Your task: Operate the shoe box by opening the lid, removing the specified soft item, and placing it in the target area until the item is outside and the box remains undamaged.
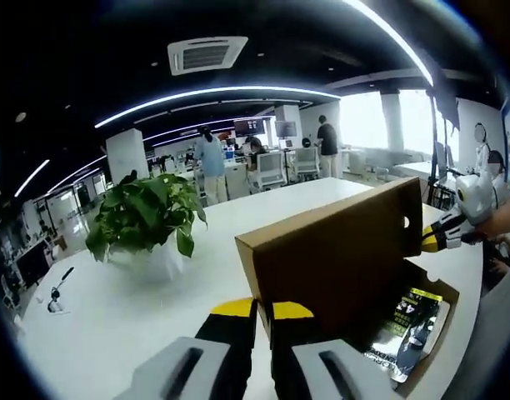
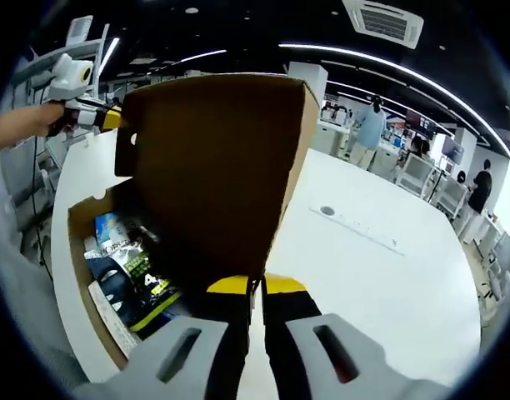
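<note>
Brown cardboard shoe box lid [image 2: 213, 167] stands raised, both grippers' fingers clamped on its corners. Dark packaged soft item [image 2: 130, 271] lies below-left of right gripper [image 2: 257, 287], nearer it than left gripper [image 1: 263, 312].

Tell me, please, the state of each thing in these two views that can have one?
shoe box: open, standing on the white table.
lid: raised upright, each gripper gripping one edge.
packaged item: lying inside the box, not yet removed.
left gripper: shut on the lid edge.
right gripper: shut on the lid edge.
potted plant: upright on the table.
</note>
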